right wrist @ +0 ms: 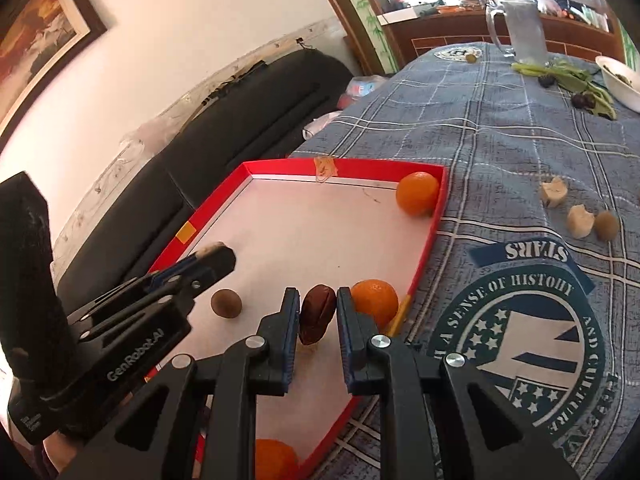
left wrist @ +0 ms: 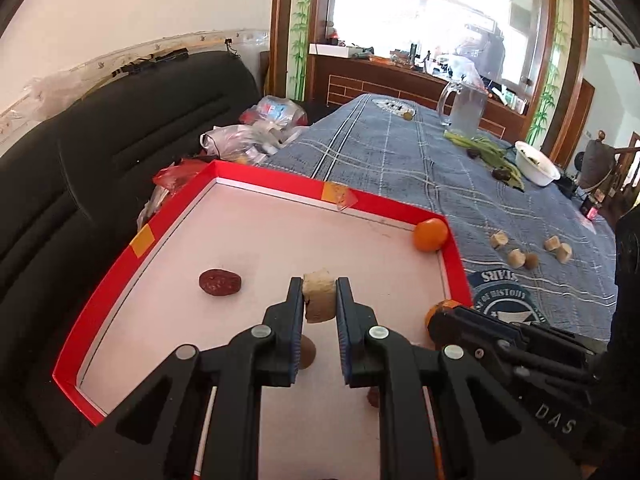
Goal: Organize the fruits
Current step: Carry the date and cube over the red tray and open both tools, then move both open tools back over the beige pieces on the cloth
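A red-rimmed tray [left wrist: 96, 280] with a white floor lies on the blue plaid tablecloth; it also shows in the right wrist view [right wrist: 432, 224]. My left gripper [left wrist: 319, 296] is shut on a pale beige fruit chunk [left wrist: 319, 295], held above the tray floor. My right gripper [right wrist: 319, 312] is shut on a dark brown date [right wrist: 316, 314] over the tray's near right part. In the tray lie a dark red date [left wrist: 220, 282], an orange [left wrist: 430, 234] in the far right corner, another orange [right wrist: 374, 300] and a small brown round fruit [right wrist: 226, 303].
Several beige chunks [left wrist: 516, 258] and a brown fruit [right wrist: 606, 224] lie on the cloth right of the tray. Farther back stand a glass pitcher [left wrist: 466, 106], green vegetables [left wrist: 486, 150] and a white bowl [left wrist: 536, 162]. A black sofa [left wrist: 80, 152] is on the left.
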Motion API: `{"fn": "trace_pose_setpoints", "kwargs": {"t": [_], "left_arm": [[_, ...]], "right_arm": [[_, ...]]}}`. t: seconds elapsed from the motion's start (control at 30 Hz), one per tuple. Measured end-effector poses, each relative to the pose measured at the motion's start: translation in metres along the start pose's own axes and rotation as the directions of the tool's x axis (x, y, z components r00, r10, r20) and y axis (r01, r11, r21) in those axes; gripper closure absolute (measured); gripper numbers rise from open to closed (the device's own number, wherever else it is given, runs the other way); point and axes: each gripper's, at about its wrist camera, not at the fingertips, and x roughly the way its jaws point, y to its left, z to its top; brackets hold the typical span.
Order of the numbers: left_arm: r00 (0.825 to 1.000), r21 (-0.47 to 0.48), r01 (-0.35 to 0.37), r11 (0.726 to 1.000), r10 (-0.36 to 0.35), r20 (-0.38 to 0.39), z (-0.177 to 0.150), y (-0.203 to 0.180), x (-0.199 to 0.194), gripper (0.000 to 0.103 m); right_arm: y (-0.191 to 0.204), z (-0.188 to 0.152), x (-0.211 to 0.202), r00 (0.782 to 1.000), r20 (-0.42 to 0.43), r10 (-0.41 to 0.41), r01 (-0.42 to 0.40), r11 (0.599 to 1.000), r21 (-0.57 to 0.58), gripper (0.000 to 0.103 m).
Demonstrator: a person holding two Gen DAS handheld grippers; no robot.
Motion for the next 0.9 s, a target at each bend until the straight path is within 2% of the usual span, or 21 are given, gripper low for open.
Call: {"fn": "trace_pose_setpoints", "kwargs": {"t": [0.27, 0.33, 0.37, 0.4, 0.43, 0.47, 0.5, 0.63, 0.9], "left_arm": [[0.998, -0.014, -0.034, 0.999, 0.034, -0.046, -0.003, 0.004, 0.013, 0.085], [0.998, -0.019, -0.038, 0.999, 0.037, -0.054, -0.002, 0.006, 0.014, 0.084], [0.998, -0.022, -0.042, 0.999, 0.041, -0.057, -0.002, 0.006, 0.014, 0.078], [0.997, -0.028, -0.048, 0.998, 0.047, -0.059, -0.001, 0.007, 0.014, 0.063], [0.997, -0.032, -0.051, 0.998, 0.049, -0.055, 0.000, 0.008, 0.014, 0.054], [0.997, -0.036, -0.060, 0.998, 0.058, -0.042, 0.001, 0.009, 0.011, 0.040], [0.997, -0.035, -0.071, 0.997, 0.070, -0.033, 0.002, 0.008, 0.010, 0.031], [0.996, -0.021, -0.089, 0.996, 0.089, -0.007, 0.007, 0.005, 0.003, 0.029], [0.997, 0.028, -0.070, 0.997, 0.071, -0.023, 0.007, -0.023, 0.000, 0.022]], "right_arm": [[0.005, -0.004, 0.006, 0.999, -0.030, 0.031, -0.032, 0.999, -0.032, 0.085], [0.001, -0.002, 0.001, 0.998, -0.023, 0.055, -0.055, 0.998, -0.013, 0.076], [-0.003, -0.001, -0.004, 0.998, -0.004, 0.063, -0.063, 0.998, 0.000, 0.073], [-0.006, 0.001, -0.009, 0.998, 0.013, 0.065, -0.065, 0.998, 0.009, 0.067], [-0.010, 0.002, -0.014, 0.997, 0.034, 0.065, -0.066, 0.998, 0.018, 0.063], [-0.015, 0.003, -0.020, 0.997, 0.057, 0.060, -0.062, 0.998, 0.026, 0.063], [-0.020, 0.005, -0.026, 0.996, 0.077, 0.046, -0.049, 0.998, 0.032, 0.063], [-0.047, 0.010, -0.048, 0.991, 0.132, -0.025, 0.017, 0.998, 0.062, 0.063], [-0.135, 0.003, -0.103, 0.972, 0.190, -0.139, 0.085, 0.960, 0.267, 0.063]]}}
